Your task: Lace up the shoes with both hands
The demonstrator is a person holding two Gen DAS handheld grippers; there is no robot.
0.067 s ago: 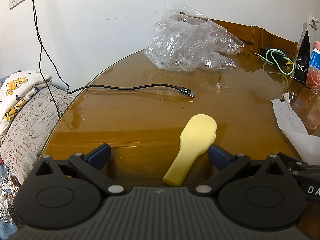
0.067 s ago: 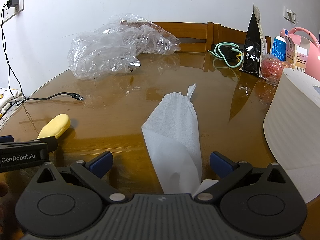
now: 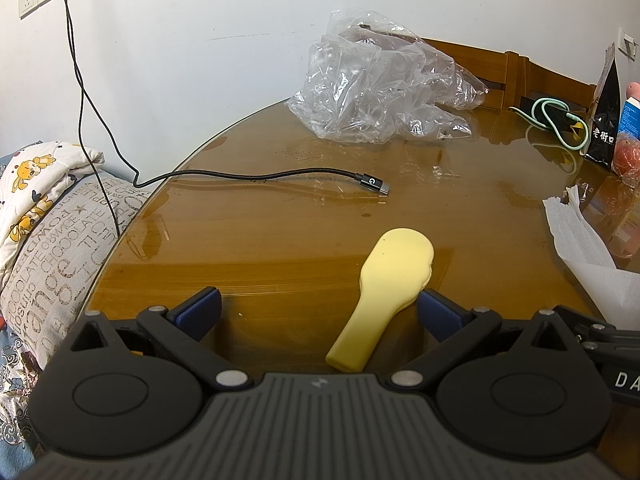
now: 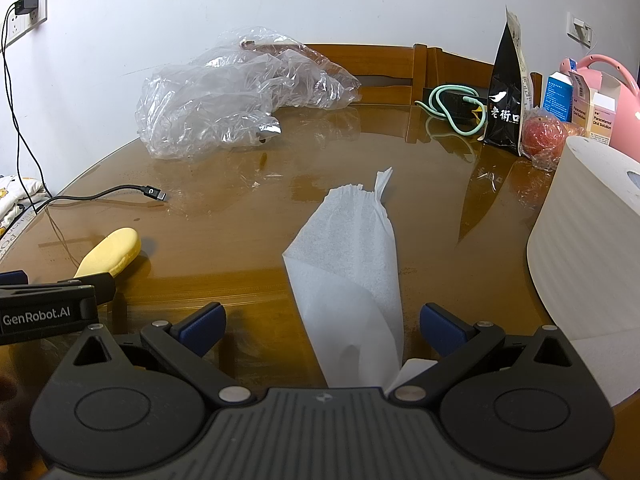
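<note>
No shoe and no lace in either wrist view, so I judge lacing not yet begun; step in hand is the start, locating the shoe.

My left gripper (image 3: 318, 310): fingers spread wide, nothing clamped. A yellow foam insert (image 3: 384, 288) lies on the desk (image 3: 248, 248) between them, its narrow end toward me, close beside the right-side pad; whether it touches, I cannot tell. Not gripped.

My right gripper (image 4: 322, 324): fingers likewise wide apart, holding nothing. A white tissue sheet (image 4: 352, 264) lies between them and runs forward from under the gripper body.

Next move, as I judge it: bring a shoe into view before anything else, then one hand to steady it and the other to take a lace end. Both grippers are free for that.

Surroundings: black USB cable (image 3: 280, 174) trailing off the desk's left edge, crumpled clear plastic bag (image 3: 380, 96) at the back, large paper roll (image 4: 592, 240) close on my right, black snack pouch (image 4: 506, 96), green cord (image 4: 452, 112). The tissue and the insert sit right where I would work; likely to snag if left there.
</note>
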